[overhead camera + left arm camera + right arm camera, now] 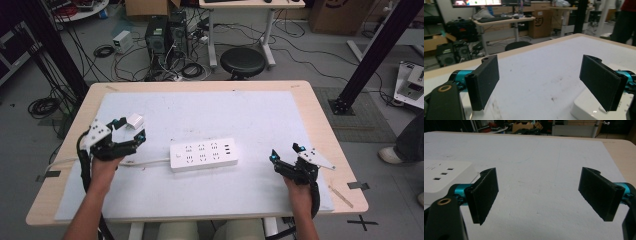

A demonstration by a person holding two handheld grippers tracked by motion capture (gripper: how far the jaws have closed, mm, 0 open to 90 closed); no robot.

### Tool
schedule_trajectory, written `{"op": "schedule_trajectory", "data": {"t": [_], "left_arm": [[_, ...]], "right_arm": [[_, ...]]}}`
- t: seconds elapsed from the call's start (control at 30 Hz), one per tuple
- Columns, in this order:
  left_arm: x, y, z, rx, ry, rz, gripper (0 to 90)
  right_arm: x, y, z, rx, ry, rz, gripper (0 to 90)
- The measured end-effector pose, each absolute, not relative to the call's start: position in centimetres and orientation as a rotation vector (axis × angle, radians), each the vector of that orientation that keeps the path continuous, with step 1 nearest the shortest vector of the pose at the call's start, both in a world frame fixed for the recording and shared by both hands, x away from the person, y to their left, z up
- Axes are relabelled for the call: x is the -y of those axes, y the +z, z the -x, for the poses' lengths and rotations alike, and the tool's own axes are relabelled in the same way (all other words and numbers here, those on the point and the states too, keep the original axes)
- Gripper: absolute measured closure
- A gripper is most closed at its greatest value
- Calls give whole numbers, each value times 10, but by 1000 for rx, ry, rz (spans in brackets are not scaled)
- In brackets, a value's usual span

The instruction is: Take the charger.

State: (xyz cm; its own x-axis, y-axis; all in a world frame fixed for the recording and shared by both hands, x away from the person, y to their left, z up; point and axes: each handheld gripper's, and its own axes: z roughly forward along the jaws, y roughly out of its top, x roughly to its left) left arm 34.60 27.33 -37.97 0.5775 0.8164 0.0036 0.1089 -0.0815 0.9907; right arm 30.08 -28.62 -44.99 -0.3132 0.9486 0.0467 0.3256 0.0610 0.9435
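Note:
A white power strip [202,154] lies in the middle of the white mat [240,115], its cable [145,161] running off to the left. In the right gripper view its end [444,177] lies at the left, beside the left jaw. A small white block [135,120] sits at the tips of my left gripper [130,129]. In the left gripper view a white block [586,107] lies low at the right, under the right jaw. The left gripper [540,82] is open with nothing pressed between its pads. My right gripper [286,152] [539,195] is open over bare mat, right of the strip.
The wooden table edge [325,130] frames the mat. Beyond the far edge stand a black stool [242,62], computer towers [162,35] and loose floor cables. A black frame post [370,55] rises at the right. A person's shoe [395,154] is on the floor at right.

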Motion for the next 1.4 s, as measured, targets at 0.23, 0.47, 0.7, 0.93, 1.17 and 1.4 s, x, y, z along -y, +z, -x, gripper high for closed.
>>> {"op": "schedule_trajectory", "data": {"t": [0.23,0.47,0.7,0.93,1.17,1.4], "left_arm": [[-290,-354,-388,-755,659,-1630,161],[-308,-360,-434,-871,635,-1717,161],[-314,-381,-450,-982,594,-1773,161],[-314,-400,-461,-1066,549,-1833,161],[-312,-415,-470,-1157,540,-1895,162],[-312,-423,-473,-1220,527,-1929,163]], "right_arm": [[285,-450,-302,-1721,1249,-1284,168],[284,-449,-302,-1727,1233,-1288,168],[283,-450,-302,-1719,1221,-1291,168],[283,-450,-302,-1728,1222,-1281,168],[283,-449,-302,-1731,1223,-1284,168],[283,-450,-302,-1730,1220,-1274,168]]}}
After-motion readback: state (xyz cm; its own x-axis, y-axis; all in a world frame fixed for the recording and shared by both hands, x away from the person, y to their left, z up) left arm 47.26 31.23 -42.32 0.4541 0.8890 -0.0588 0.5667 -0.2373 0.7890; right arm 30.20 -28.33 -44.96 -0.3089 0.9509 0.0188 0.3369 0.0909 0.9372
